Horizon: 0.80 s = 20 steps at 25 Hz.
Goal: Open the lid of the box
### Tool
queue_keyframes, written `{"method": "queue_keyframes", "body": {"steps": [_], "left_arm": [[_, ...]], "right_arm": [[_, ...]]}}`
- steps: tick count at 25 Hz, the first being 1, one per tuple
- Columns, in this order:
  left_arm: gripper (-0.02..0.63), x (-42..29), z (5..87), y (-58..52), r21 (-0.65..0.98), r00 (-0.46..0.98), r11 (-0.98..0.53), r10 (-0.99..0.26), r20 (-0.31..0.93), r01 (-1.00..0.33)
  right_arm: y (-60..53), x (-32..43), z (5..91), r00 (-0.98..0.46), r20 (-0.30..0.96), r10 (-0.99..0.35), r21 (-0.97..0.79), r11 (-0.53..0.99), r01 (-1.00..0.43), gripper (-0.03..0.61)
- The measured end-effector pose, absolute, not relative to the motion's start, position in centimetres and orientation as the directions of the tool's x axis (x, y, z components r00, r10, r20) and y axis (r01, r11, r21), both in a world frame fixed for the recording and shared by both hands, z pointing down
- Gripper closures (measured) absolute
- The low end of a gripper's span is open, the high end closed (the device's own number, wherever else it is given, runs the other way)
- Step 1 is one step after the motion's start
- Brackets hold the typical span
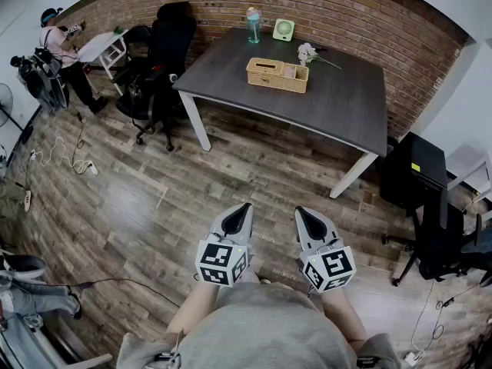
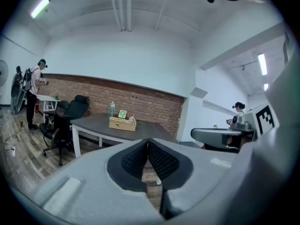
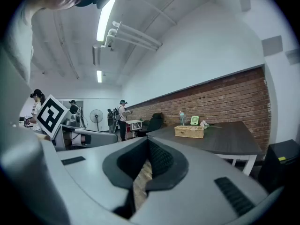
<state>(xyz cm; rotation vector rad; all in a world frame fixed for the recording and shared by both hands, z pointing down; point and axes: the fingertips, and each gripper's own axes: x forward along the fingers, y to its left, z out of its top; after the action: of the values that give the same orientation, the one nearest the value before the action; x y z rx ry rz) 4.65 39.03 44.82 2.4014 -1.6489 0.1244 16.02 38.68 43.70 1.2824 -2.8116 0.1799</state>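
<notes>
I'm holding both pairs of jaws together, empty, well apart from the desk [image 1: 342, 110]; the woven box [image 1: 277, 76] is looking light and stiff, so I'm favouring its lid [image 1: 269, 65] edge.

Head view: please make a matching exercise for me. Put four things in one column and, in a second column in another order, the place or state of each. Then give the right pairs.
Things:
1. wicker box
2. bottle
3. black office chair
4. left gripper

Places or states:
A. on the wooden floor, beside the left end of the table
B. shut and empty, held over the floor
C. at the far edge of the table, by the brick wall
D. on the table, nearer to the camera than the bottle

Pairs: 1-D, 2-C, 3-A, 4-B.
</notes>
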Motion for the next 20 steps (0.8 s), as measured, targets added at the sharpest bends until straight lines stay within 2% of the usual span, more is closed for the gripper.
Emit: {"method": "queue_keyframes", "body": {"steps": [20], "left_arm": [[0.594,5.6,44.4,42.0,0.18,0.342,-0.31,-0.922,0.182,-0.933]], "right_arm": [[41.8,16.3,43.7,-0.689,0.101,-0.717,-0.101,0.682,-0.725,0.578]]}}
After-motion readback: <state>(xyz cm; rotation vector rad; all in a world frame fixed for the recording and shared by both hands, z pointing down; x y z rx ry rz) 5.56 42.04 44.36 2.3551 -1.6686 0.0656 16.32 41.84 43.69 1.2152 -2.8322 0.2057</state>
